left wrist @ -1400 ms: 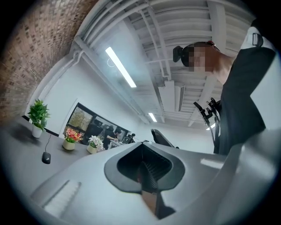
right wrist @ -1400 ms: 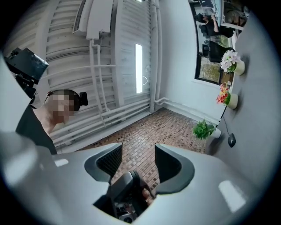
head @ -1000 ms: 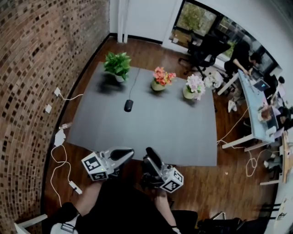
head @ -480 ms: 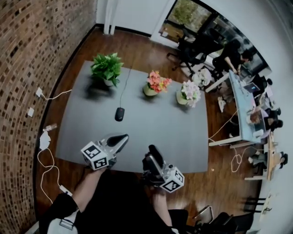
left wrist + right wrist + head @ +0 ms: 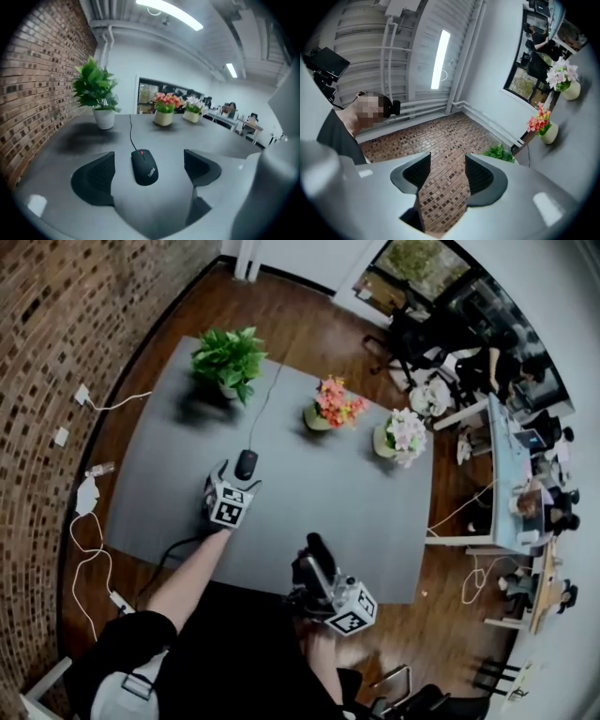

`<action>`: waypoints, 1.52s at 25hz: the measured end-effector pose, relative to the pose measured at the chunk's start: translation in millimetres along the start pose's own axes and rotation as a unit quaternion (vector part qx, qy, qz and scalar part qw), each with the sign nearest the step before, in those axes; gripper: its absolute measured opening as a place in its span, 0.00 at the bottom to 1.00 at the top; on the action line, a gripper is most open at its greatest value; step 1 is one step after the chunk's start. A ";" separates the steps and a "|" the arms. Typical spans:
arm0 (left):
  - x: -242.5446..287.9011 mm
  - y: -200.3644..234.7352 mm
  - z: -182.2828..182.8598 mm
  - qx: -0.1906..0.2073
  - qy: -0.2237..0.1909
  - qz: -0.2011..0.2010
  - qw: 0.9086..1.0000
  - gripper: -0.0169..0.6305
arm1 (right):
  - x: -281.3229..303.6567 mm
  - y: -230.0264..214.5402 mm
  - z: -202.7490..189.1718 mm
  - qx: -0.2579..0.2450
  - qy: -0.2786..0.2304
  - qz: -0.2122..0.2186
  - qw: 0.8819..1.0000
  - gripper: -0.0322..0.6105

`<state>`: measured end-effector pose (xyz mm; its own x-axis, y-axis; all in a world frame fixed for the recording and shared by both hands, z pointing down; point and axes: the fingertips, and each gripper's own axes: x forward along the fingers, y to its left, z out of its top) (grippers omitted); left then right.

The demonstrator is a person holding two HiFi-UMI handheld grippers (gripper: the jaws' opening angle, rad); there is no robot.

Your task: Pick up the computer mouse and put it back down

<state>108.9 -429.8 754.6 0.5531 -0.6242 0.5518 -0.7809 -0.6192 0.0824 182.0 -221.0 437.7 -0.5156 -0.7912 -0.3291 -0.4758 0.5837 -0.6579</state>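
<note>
Barely started, tbh. The left gripper (image 5: 232, 486) has just been opening its jaws wide, and they straddle the black corded computer mouse (image 5: 144, 167) without touching it. The mouse sits flat on the grey table (image 5: 337, 493). The right gripper (image 5: 447, 176) is partly open and empty. Grab, lift and set-down are all left.

An open-plan office with a red brick wall (image 5: 66, 324) and a dark wooden floor (image 5: 309, 306). A large grey desk (image 5: 187, 484) carries a black wired computer mouse (image 5: 246, 464). Beyond it stand black swivel chairs (image 5: 422, 334), and people (image 5: 502, 371) sit at a long pale desk (image 5: 511, 465) under ceiling strip lights (image 5: 171, 13).
</note>
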 end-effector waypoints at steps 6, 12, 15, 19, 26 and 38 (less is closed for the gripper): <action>87.2 11.5 -45.1 0.004 0.104 0.062 0.993 0.73 | -41.3 -17.9 23.6 -0.005 -0.008 -0.039 0.999 0.40; 99.1 29.4 -46.6 -0.026 0.124 0.089 0.988 0.48 | -72.1 -29.7 47.2 -0.015 -0.035 -0.056 0.998 0.40; 83.6 18.8 -53.8 -0.099 0.154 0.022 0.983 0.46 | -80.0 -33.0 50.2 -0.011 -0.045 -0.055 0.997 0.38; 26.1 -34.9 27.0 -0.419 -0.004 -0.229 0.879 0.46 | -65.4 -30.4 56.5 -0.011 -0.041 -0.030 0.999 0.38; -197.7 -66.4 225.7 -0.545 -0.269 -0.538 0.584 0.46 | -25.0 -27.2 46.7 0.007 -0.026 0.021 0.999 0.38; -301.4 -91.7 291.1 -0.472 -0.306 -0.616 0.552 0.46 | -8.9 -20.6 44.5 0.011 -0.031 0.044 0.999 0.38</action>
<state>98.3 -323.7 339.3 0.6025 -0.2297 -0.7644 0.6526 -0.4095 0.6375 228.1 -234.2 424.1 -0.5094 -0.7475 -0.4263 -0.4145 0.6473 -0.6397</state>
